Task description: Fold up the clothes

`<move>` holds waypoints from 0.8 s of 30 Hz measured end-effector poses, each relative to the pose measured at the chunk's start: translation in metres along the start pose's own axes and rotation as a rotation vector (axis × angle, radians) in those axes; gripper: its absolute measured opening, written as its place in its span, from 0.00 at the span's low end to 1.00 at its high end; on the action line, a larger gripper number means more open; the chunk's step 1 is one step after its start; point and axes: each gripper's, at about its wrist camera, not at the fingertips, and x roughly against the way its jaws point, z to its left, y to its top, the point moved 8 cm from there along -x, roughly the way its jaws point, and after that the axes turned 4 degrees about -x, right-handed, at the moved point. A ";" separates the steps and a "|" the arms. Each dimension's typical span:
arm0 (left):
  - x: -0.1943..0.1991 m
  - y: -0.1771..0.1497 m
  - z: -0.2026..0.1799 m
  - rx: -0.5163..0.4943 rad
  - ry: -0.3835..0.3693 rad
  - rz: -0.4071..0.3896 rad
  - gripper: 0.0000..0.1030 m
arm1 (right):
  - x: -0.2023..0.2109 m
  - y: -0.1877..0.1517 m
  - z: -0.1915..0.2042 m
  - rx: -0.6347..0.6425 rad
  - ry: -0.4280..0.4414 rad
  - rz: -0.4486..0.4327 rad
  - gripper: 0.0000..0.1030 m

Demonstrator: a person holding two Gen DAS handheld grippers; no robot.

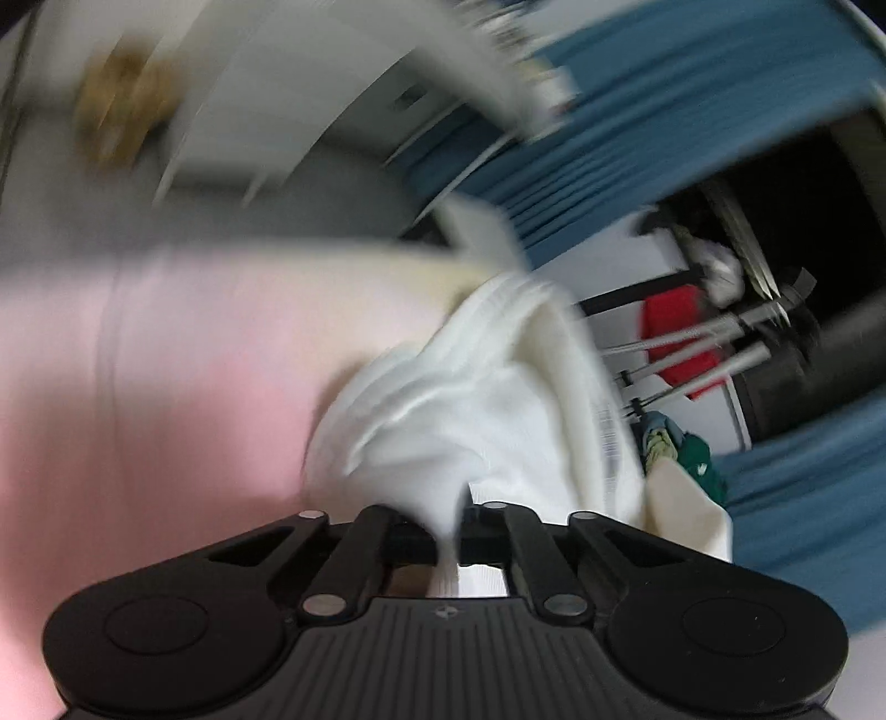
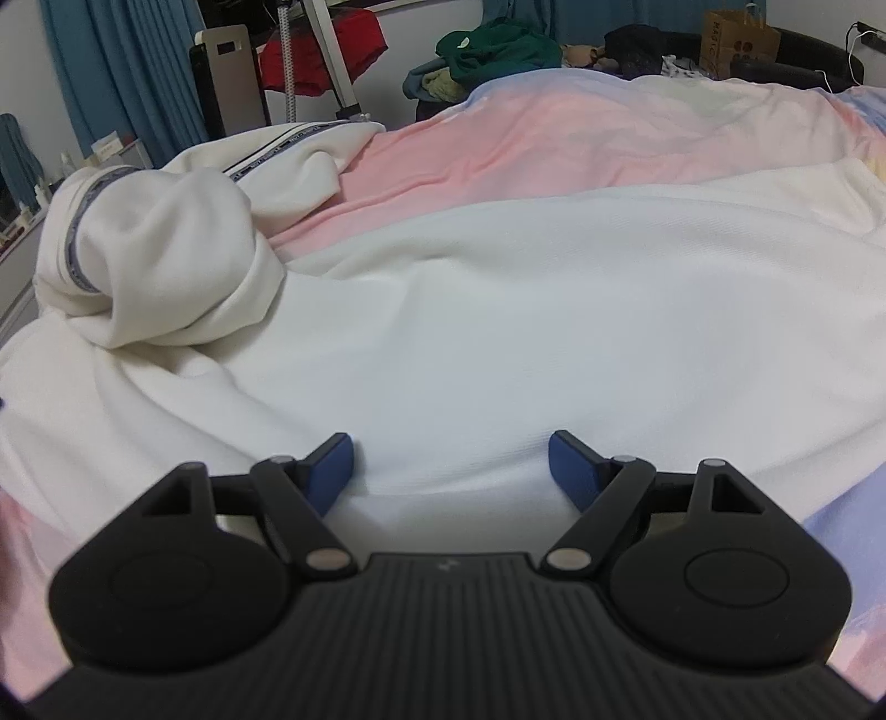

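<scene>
A white garment [image 2: 498, 310] lies spread over a pink bed cover [image 2: 498, 149]. Its left part is bunched into a lifted mound with a dark striped trim [image 2: 160, 260]. My right gripper [image 2: 451, 465] is open, its blue pads resting low on the flat white fabric, holding nothing. In the blurred left wrist view, my left gripper [image 1: 446, 531] is shut on a bunch of the white garment [image 1: 470, 399], which rises in folds in front of it above the pink cover [image 1: 155, 387].
A pile of green and dark clothes [image 2: 493, 50] lies at the bed's far edge. A red item [image 2: 321, 50] hangs on a rack by blue curtains [image 2: 122, 72]. A paper bag [image 2: 736, 41] stands at the back right.
</scene>
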 end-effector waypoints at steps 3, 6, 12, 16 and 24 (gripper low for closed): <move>0.034 0.010 -0.029 -0.188 -0.023 -0.075 0.03 | 0.004 0.000 0.003 -0.006 0.016 0.013 0.78; 0.064 0.004 -0.040 -0.363 0.049 -0.107 0.03 | 0.008 -0.001 0.005 -0.030 0.048 0.032 0.78; 0.022 -0.021 0.003 -0.476 0.315 0.083 0.05 | 0.010 -0.008 0.017 0.035 0.041 0.047 0.78; 0.012 -0.038 -0.004 -0.661 0.388 0.095 0.07 | 0.008 -0.009 0.019 0.056 0.031 0.050 0.78; 0.041 -0.039 -0.027 -0.702 0.378 0.023 0.27 | 0.017 0.003 0.013 -0.043 0.109 0.042 0.76</move>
